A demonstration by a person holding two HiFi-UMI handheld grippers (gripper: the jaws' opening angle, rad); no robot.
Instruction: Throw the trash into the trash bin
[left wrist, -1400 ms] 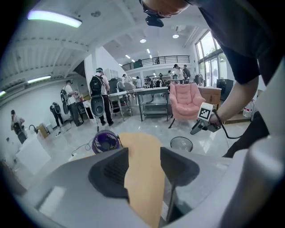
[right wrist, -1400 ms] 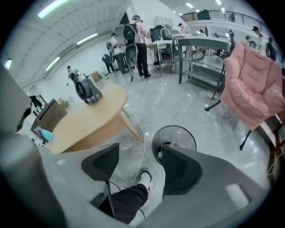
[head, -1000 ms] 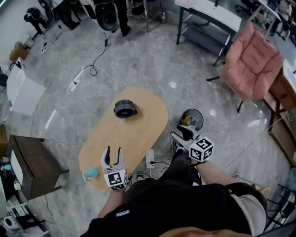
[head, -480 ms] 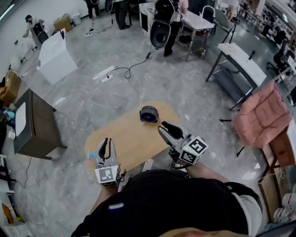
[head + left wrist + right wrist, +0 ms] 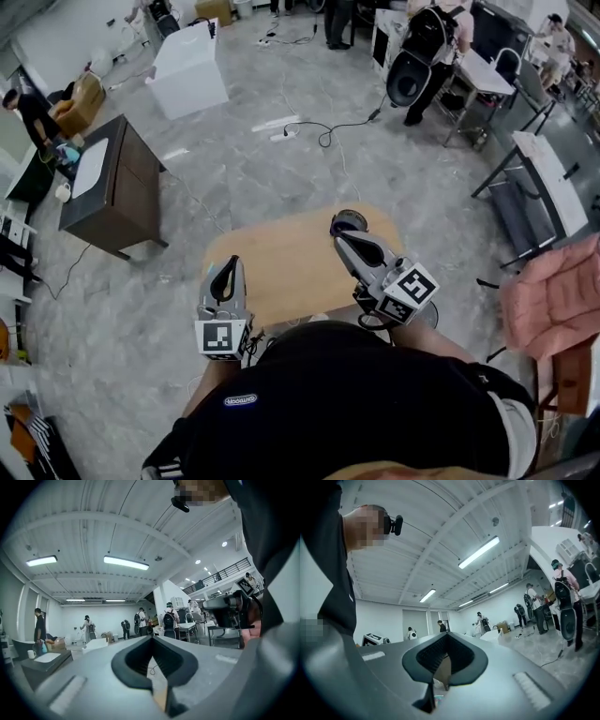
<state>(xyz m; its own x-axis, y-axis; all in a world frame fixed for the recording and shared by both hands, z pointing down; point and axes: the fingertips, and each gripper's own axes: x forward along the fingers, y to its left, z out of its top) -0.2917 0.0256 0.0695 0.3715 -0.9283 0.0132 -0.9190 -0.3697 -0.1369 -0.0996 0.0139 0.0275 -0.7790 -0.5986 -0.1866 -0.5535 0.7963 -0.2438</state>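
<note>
Your left gripper (image 5: 224, 267) was closed with nothing in it. In its own view the two dark pads met at the tips, and only the room showed through the curved gap behind them. Your right gripper (image 5: 341, 240) was the same, with its pads pressed together at the tips. Its jaws had just been closing, and nothing lay between them. You held both out level in front of you, well apart from each other, above the oval wooden table (image 5: 272, 281).

Below the left gripper the tabletop was bare. Just beyond the tips of the right gripper a small dark round thing (image 5: 351, 219) sat at the far end of the table; I could not tell what it was. No trash showed on the table, in either gripper, or on the floor (image 5: 281, 169) beyond them. I could not pick out the trash bin either; if it stood beneath your right gripper, the gripper itself hid it.

Judging from empty closed jaws and a table with no litter in sight, either the throwing was done or the next piece lay out of view. If a piece remained, I would expect it to be light and easily crushed, and perhaps slippery if it was wrapped in film. You would do best to open the jaws wide, come down over its thickest, firmest part, and close gently until the pads bit. A pinch at a loose edge could tear or slip on the way to the bin.
</note>
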